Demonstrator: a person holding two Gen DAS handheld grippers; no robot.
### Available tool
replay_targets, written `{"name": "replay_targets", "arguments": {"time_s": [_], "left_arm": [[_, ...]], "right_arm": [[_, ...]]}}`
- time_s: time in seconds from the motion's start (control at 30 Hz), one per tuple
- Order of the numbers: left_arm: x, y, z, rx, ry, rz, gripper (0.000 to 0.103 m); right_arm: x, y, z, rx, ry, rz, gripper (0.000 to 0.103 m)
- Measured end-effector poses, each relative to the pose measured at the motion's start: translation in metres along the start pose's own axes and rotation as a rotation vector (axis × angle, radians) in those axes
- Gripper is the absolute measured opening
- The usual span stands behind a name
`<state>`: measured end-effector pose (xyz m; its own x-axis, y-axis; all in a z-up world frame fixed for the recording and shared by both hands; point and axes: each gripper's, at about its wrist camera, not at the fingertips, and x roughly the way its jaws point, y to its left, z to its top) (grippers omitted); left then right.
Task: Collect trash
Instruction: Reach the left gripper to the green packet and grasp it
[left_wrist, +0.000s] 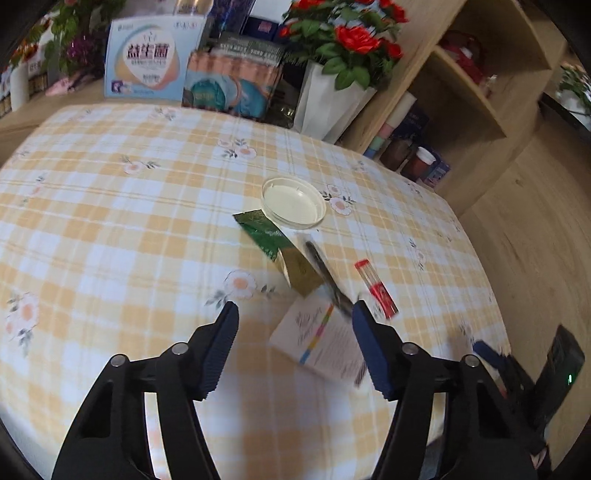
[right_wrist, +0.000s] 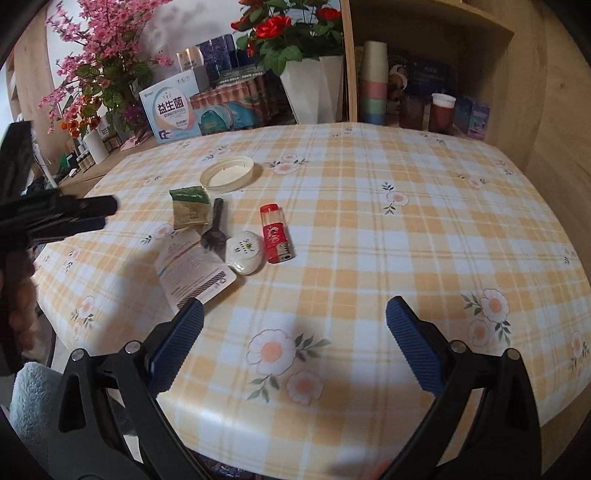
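Observation:
Trash lies on the checked tablecloth (right_wrist: 369, 221): a round plastic lid (right_wrist: 227, 174), a green and gold sachet (right_wrist: 189, 206), a black plastic spoon (right_wrist: 215, 230), a white printed packet (right_wrist: 194, 269), a small white round packet (right_wrist: 244, 252) and a red lighter (right_wrist: 275, 233). My left gripper (left_wrist: 291, 314) is open, just above the table, with the white packet (left_wrist: 321, 341) by its right finger. The sachet (left_wrist: 280, 251), spoon (left_wrist: 325, 275), lighter (left_wrist: 376, 288) and lid (left_wrist: 293, 201) lie ahead of it. My right gripper (right_wrist: 295, 314) is open and empty over the table's front edge, right of the pile.
Behind the table stand product boxes (right_wrist: 171, 110), pink blossoms (right_wrist: 96, 66) and red roses in a white vase (right_wrist: 310, 88). A wooden shelf (right_wrist: 424, 74) at the right holds stacked cups and jars. The left gripper (right_wrist: 62, 214) shows at the left in the right wrist view.

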<state>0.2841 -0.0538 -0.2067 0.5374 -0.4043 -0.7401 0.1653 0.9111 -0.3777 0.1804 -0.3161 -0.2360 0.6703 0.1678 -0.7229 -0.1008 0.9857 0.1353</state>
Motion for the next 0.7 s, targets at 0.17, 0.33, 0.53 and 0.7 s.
{"name": "replay_targets", "arguments": {"time_s": [0.17, 0.33, 0.53, 0.7], "left_arm": [[0.053, 0.008, 0.030, -0.088, 0.046, -0.003, 0.057], [0.083, 0.020, 0.045, -0.153, 0.065, 0.003, 0.057], [0.098, 0.021, 0.045, -0.151, 0.065, 0.023, 0.056], [0.102, 0.016, 0.043, -0.102, 0.062, 0.041, 0.035]], "right_arm": [[0.016, -0.007, 0.010, -0.030, 0.024, -0.050, 0.097], [0.028, -0.020, 0.018, 0.012, 0.031, -0.044, 0.097], [0.039, -0.031, 0.024, 0.067, 0.047, -0.022, 0.097], [0.043, -0.032, 0.025, 0.085, 0.055, 0.006, 0.097]]}}
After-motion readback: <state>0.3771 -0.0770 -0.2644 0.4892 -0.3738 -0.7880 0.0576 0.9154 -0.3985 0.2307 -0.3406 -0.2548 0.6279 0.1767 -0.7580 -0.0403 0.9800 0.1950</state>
